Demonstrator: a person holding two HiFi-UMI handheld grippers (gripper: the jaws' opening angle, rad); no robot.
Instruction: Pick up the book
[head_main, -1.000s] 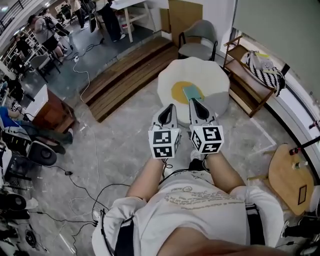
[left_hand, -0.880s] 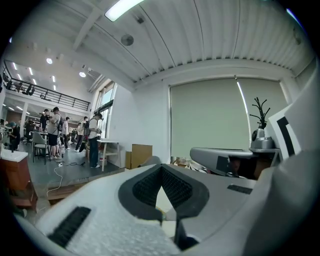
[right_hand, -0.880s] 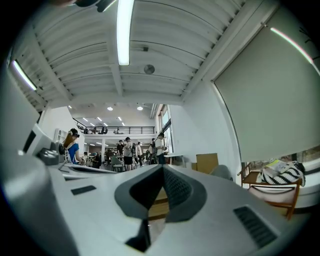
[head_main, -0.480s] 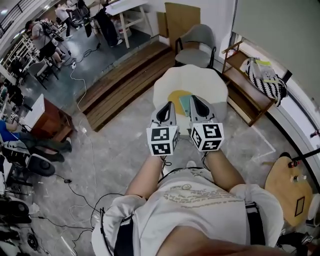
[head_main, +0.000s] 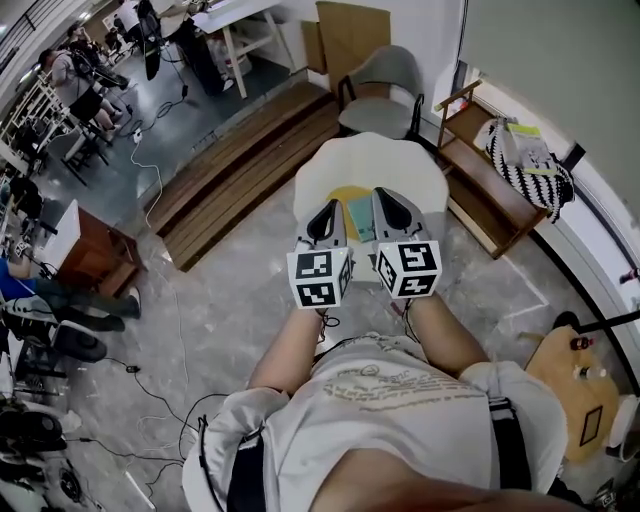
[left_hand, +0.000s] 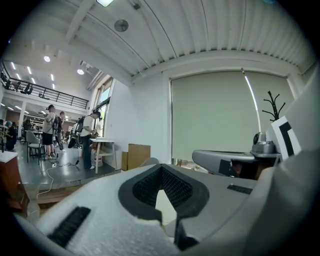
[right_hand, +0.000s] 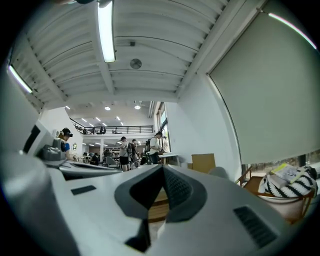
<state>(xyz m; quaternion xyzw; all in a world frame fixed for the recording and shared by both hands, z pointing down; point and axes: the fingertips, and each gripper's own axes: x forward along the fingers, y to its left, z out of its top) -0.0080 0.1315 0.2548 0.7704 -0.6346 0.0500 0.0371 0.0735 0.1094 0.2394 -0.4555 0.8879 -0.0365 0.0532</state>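
Observation:
A teal book (head_main: 359, 220) lies on the yellow centre of a white, scallop-edged round table (head_main: 400, 165). In the head view it shows in the gap between my two grippers. My left gripper (head_main: 325, 213) and my right gripper (head_main: 391, 205) are held side by side at chest height, pointing toward the table, both shut and empty. They stand well above the floor, and whether they are over the table's near edge I cannot tell. The left gripper view shows its own closed jaws (left_hand: 164, 170) and a wall beyond. In the right gripper view the jaws (right_hand: 162, 167) also meet, and the book is hidden.
A grey chair (head_main: 385, 85) stands behind the table. To the right a wooden shelf (head_main: 490, 195) holds a striped bag (head_main: 527, 160). Wooden steps (head_main: 240, 160) run at the left. A round wooden stool (head_main: 575, 385) is at the near right. Cables (head_main: 150, 370) trail over the floor.
The person has walked toward the table with both grippers held the same way. The table and book have come closer, so the book now sits between the gripper tips in view.

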